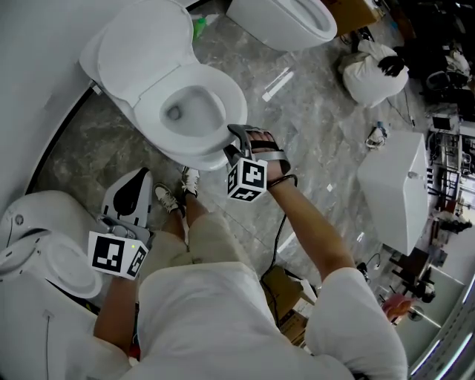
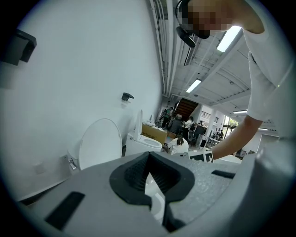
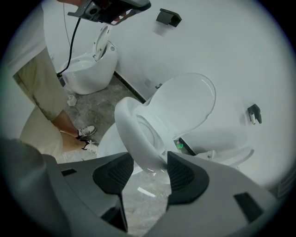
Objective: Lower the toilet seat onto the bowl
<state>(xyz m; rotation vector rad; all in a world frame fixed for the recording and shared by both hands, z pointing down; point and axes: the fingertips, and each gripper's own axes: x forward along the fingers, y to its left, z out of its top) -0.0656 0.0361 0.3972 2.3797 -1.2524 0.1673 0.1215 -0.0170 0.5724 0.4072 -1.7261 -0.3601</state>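
Note:
The white toilet point(image 1: 185, 152) stands by the wall with its lid point(image 1: 141, 48) up against the wall. The toilet seat point(image 1: 223, 93) lies low over the bowl. My right gripper point(image 1: 236, 141) is at the seat's front edge. In the right gripper view the seat's front rim point(image 3: 138, 139) passes between the jaws of the right gripper point(image 3: 150, 173), and both dark pads touch it, with the lid point(image 3: 185, 106) behind. My left gripper point(image 1: 133, 182) hangs low at the left, away from the toilet. In its own view the left gripper point(image 2: 149, 173) is shut with nothing in it.
A second toilet point(image 1: 282, 22) stands at the back and a third point(image 1: 44, 245) at the lower left, close to my left gripper. A green bottle point(image 1: 200, 26) sits by the wall. A white bag point(image 1: 371, 74) and a white box point(image 1: 401, 185) lie to the right. The person's shoes point(image 1: 174, 197) are just before the bowl.

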